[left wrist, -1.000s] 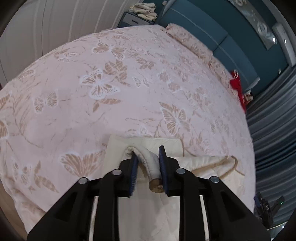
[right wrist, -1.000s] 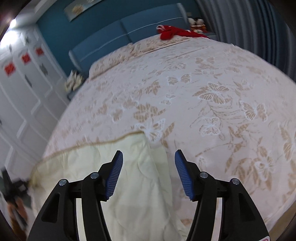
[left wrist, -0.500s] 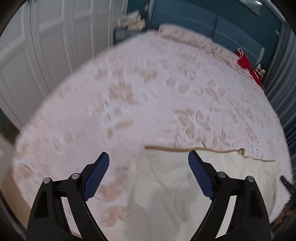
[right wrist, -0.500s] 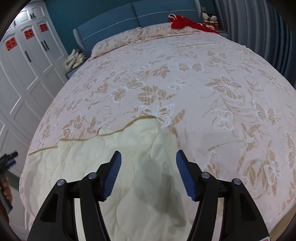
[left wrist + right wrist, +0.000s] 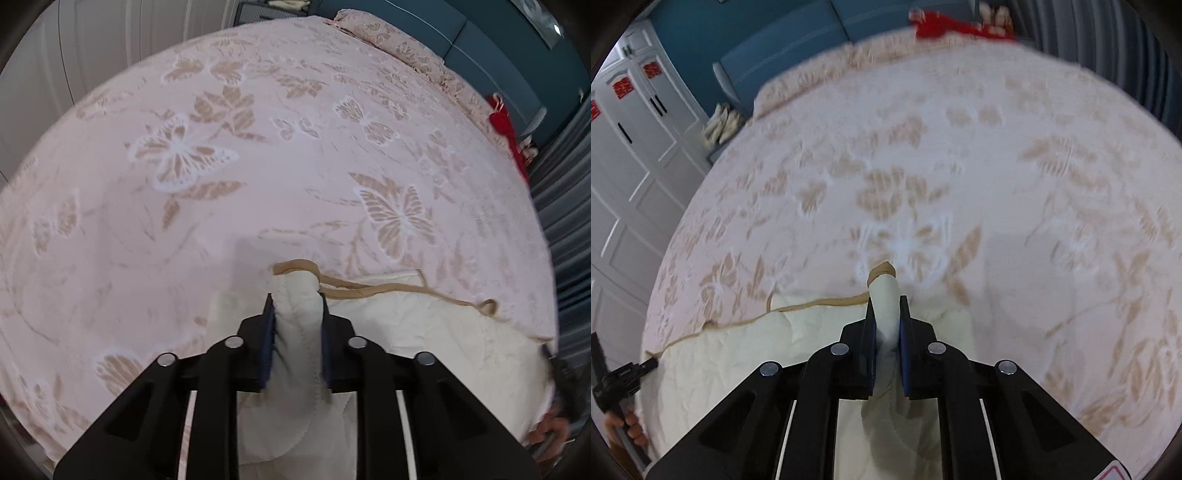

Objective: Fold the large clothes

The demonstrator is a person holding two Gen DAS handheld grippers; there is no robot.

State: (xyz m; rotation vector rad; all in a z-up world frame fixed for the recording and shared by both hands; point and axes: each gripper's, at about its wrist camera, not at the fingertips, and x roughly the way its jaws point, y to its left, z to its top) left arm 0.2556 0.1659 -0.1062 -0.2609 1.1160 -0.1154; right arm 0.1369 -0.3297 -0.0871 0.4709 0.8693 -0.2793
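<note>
— Left gripper [image 5: 295, 306] first: what has it got?

— Its jaws are nearly closed on a bunched corner of the cream quilt [image 5: 424, 332]; the padded cloth fills the gap between the blue pads, and the tan edging [image 5: 369, 286] loops out just past the tips and trails off to that gripper's right.

— And the right gripper [image 5: 886, 310]?

— Much the same. It is pinched tight on another bunched corner, a roll of cloth poking out ahead of its tips, the tan edging running away to its left. The quilt lies below and behind both grippers, on the butterfly bedspread [image 5: 258, 166] that stretches ahead of them.

— What could spoil the fold from here?

— I'd judge slipping is the main risk. Each grip holds a thick wad, not a flat edge, so a hard pull forward could drag the cloth out of the pads. If one side travels ahead of the other, the quilt would likely land skewed. The right view is blurred, so a quick swing might also let the loose middle crumple under itself.
</note>
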